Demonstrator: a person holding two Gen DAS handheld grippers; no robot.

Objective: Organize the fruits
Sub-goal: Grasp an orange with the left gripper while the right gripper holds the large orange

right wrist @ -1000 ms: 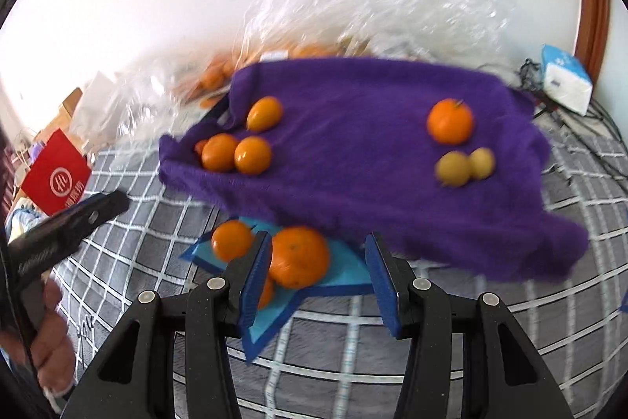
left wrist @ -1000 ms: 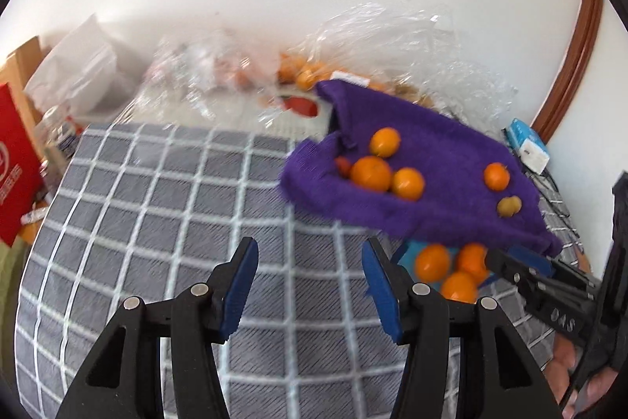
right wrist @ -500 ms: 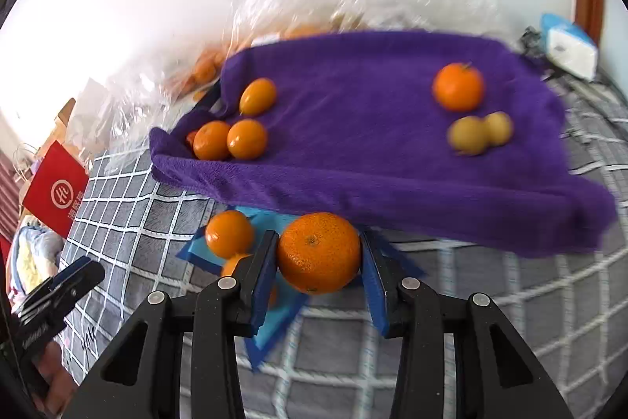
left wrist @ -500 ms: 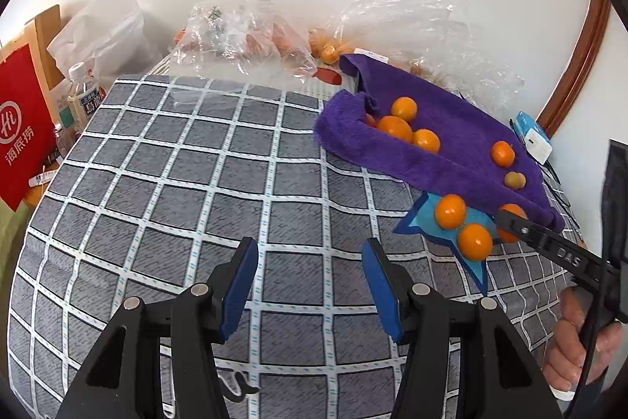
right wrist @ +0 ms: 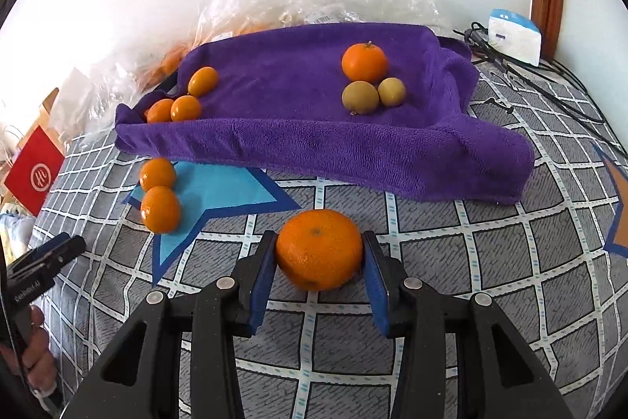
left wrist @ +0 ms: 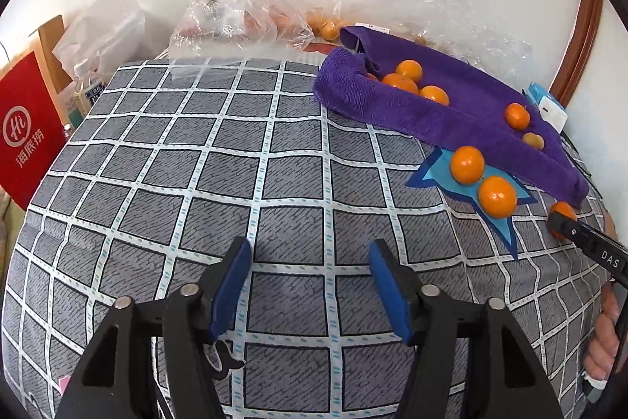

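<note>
My right gripper [right wrist: 318,242] is shut on a large orange [right wrist: 318,256] just above the checked cloth, in front of the blue star mat [right wrist: 219,191]. Two smaller oranges [right wrist: 157,173] [right wrist: 160,209] rest on the star's left side. Behind it lies a purple towel [right wrist: 314,128] with three small oranges [right wrist: 184,107] at its left, and one orange [right wrist: 364,61] with two yellow-green fruits [right wrist: 360,97] at its right. My left gripper [left wrist: 310,254] hovers over bare checked cloth left of the star [left wrist: 443,171]; its jaws are opening with nothing between them.
Crinkled clear plastic bags [left wrist: 243,14] holding more fruit line the wall behind the towel. A red paper bag [left wrist: 27,128] and bottles stand off the left edge. A white box [right wrist: 514,36] and black cables lie at the right. An orange star mat [right wrist: 620,214] shows at the right edge.
The right gripper closed on the large orange and drew it off the blue star toward the near side. The left gripper pulled back from the towel and its jaws spread wider.
</note>
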